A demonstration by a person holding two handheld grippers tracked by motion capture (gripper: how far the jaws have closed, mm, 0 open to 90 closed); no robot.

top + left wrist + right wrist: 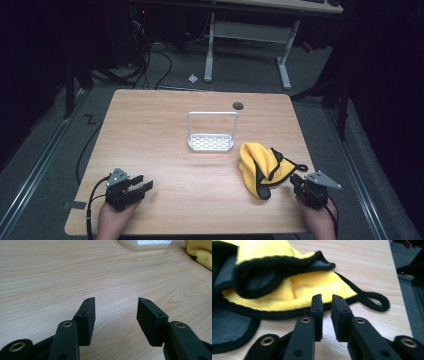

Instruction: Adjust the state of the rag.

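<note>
The right gripper [327, 298] rests low over the table [165, 130], its jaws drawn nearly together with only a narrow slit between them and nothing caught in it; straight ahead of their tips lies the black-bound hem of the yellow cloth [294, 293], so close that the tips seem to be just at the edge, though whether they touch it cannot be told. The cloth [261, 166] lies crumpled and folded on itself, its grey underside turned up in places; its black hanging loop [375, 301] trails flat on the wood ahead and to the right of those jaws. That narrow setting looks suited to pinching a thin hem rather than a thick bunch of fabric.

The left gripper [116, 306] sits well apart from the cloth, jaws spread wide over bare wood and holding nothing; it appears to be waiting its turn. Far ahead of it stands the white rack [211, 131], upright with its tall hoop handle, perhaps where the cloth is meant to hang.
</note>
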